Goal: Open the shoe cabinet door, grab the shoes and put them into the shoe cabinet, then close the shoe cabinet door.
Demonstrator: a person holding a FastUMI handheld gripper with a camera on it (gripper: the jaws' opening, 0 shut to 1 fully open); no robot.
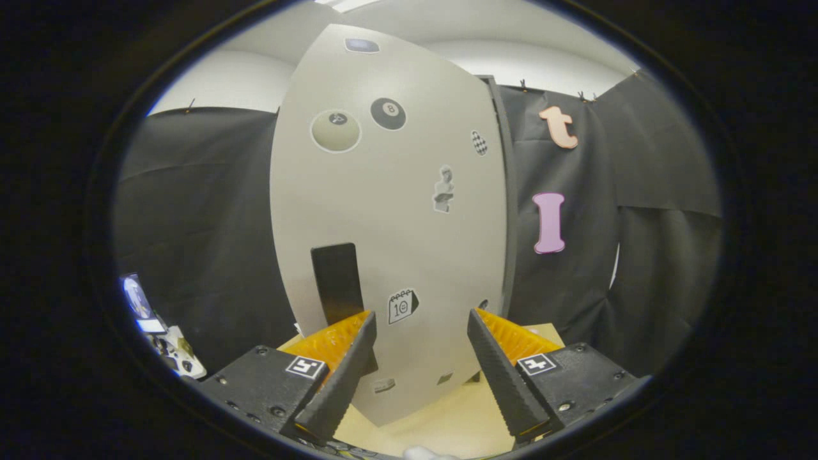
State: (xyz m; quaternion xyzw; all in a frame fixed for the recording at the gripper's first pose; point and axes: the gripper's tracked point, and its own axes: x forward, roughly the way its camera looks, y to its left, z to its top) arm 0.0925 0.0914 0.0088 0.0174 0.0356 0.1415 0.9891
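**Just ahead: cabinet door closed, jaws wide**

Straight ahead of the gripper [422, 332] stands the shoe cabinet [505, 191], upright on a pale tabletop [447, 421]. Its light grey door [383, 211] faces the camera and looks shut against the dark side panel on the right. A dark rectangular handle [337, 281] sits low on the door, just beyond the left finger and partly covered by its tip. Stickers are scattered over the door: a black eight ball [388, 114], a pale round ball [335, 131] beside it, a small calendar page [402, 305] between the fingers, and a few smaller ones. The jaws are spread wide and hold nothing, with the door's lower part between them. Black cloth [204, 223] hangs behind the cabinet on both sides. Far to the left, low down, some small bright objects [160, 332] sit too blurred to identify.
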